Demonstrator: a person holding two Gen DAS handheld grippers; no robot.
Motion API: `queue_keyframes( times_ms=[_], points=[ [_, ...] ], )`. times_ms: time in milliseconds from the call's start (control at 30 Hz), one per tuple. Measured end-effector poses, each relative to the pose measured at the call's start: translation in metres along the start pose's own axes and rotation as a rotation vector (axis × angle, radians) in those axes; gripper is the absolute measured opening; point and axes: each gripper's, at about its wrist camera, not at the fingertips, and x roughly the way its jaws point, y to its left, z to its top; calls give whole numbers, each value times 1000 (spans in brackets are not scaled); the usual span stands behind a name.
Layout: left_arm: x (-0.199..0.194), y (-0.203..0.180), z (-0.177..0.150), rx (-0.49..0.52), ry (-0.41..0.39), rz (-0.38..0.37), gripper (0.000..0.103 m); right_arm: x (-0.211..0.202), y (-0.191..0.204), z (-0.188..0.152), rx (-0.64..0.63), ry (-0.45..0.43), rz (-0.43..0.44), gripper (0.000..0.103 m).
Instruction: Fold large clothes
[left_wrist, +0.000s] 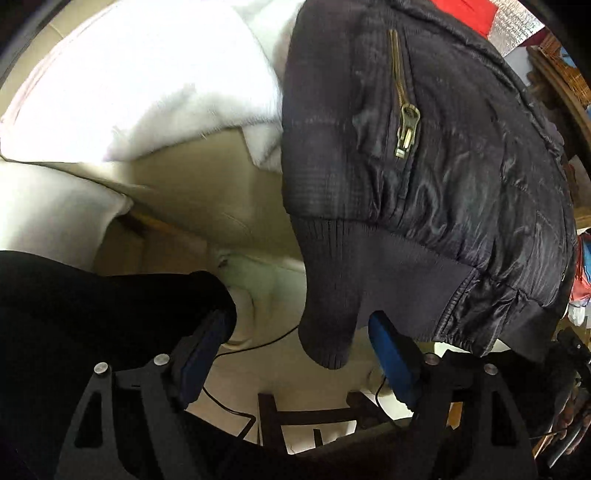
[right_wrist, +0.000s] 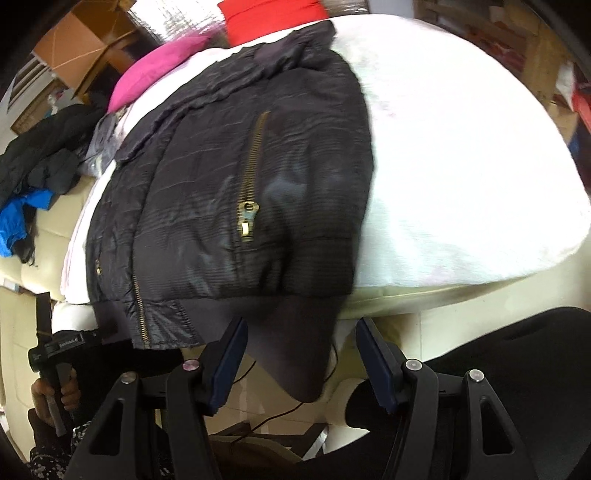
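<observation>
White bedding (right_wrist: 461, 166) carries a dark jacket (right_wrist: 229, 206) (brass zipper (right_wrist: 249, 218)); its ribbed cuff (right_wrist: 295, 354) hangs between both spread hand-held grippers, left (left_wrist: 295, 362) and right (right_wrist: 299, 365), unpinched

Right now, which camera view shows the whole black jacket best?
The right wrist view: the jacket shows from collar to knitted hem, lying on the white blanket. The left wrist view shows only its lower part, the zip pocket and the hanging cuff.
</observation>
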Motion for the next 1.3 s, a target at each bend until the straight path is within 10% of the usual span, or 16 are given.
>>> queue_keyframes(
  times_ms=[500, 567, 633, 767, 1300],
  points=[
    [33, 0, 21, 40, 48, -49, 81, 69, 5, 0, 43, 189, -59, 64],
    [31, 1, 24, 35, 37, -72, 77, 72, 2, 0, 81, 188, -44, 37],
    [27, 0, 26, 27, 32, -99, 52, 71, 3, 0, 88, 199, -20, 22],
    [20, 2, 24, 37, 41, -163, 12, 50, 17, 3, 33, 163, 2, 10],
    [-121, -7, 70, 173, -225, -352, 9, -80, 40, 70, -32, -231, 296, 9]
  ],
)
